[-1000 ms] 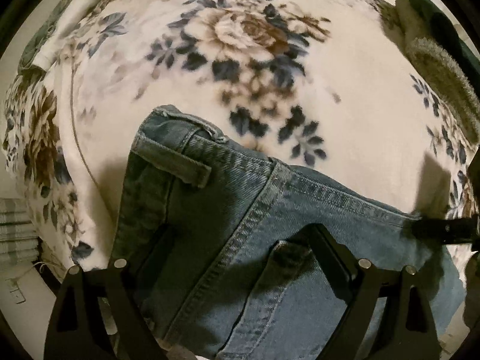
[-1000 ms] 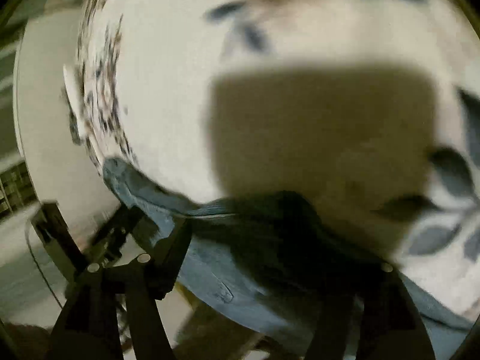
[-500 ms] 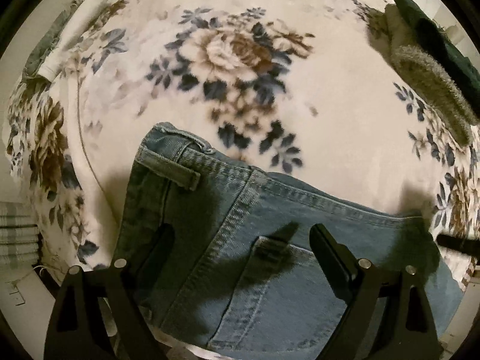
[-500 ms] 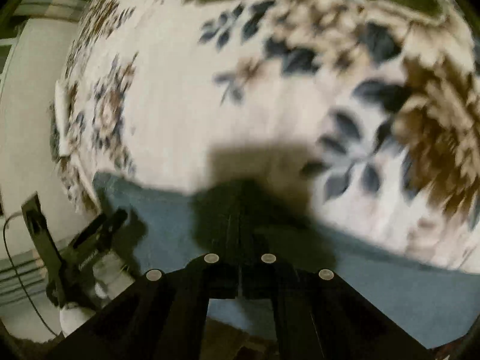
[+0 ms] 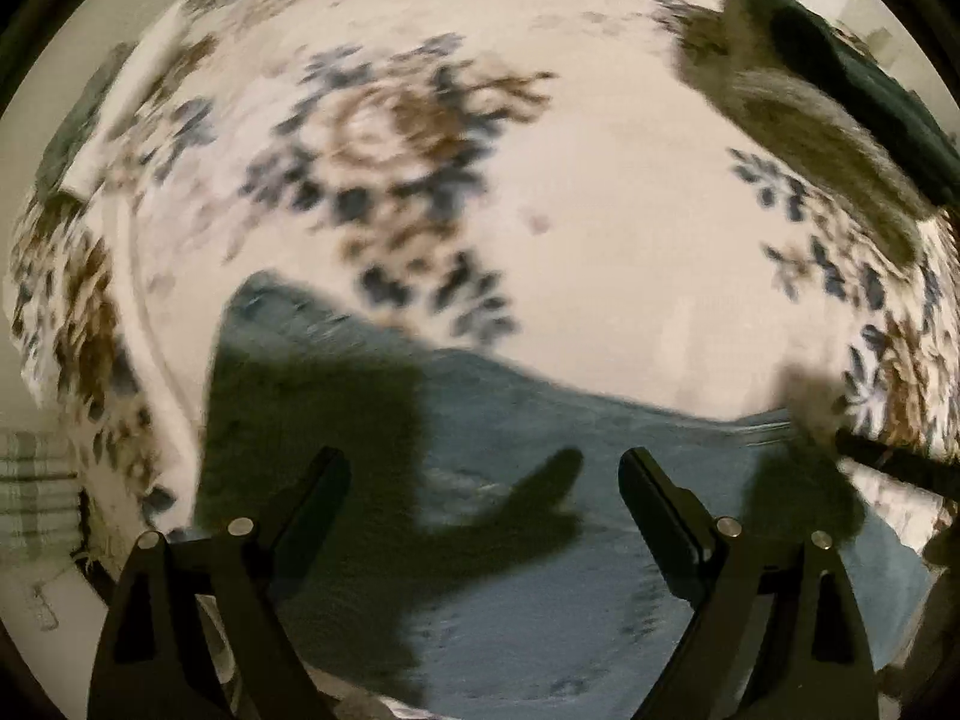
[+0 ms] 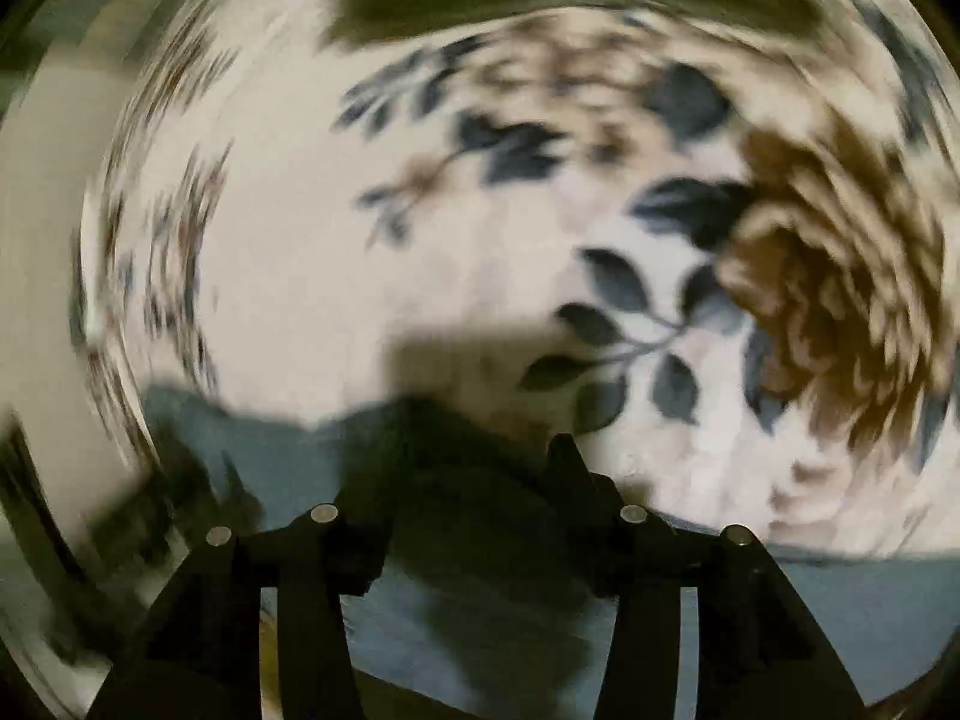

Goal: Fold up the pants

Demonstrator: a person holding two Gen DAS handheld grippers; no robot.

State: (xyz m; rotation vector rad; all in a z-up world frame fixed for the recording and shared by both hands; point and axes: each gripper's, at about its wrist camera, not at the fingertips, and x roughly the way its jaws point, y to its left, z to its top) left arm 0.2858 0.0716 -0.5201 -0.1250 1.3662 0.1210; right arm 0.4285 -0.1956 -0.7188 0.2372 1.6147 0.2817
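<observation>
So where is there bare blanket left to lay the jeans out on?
Free: the floral blanket beyond the jeans, up to the green-grey cloth pile at far right. Crowded: the near edge, under jeans and both tongs.

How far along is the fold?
Done: jeans lie on the floral blanket. In hand: nothing; left hand-held gripper is open above the denim, right hand-held gripper open at its edge. Left: frames too blurred to count folds.
</observation>
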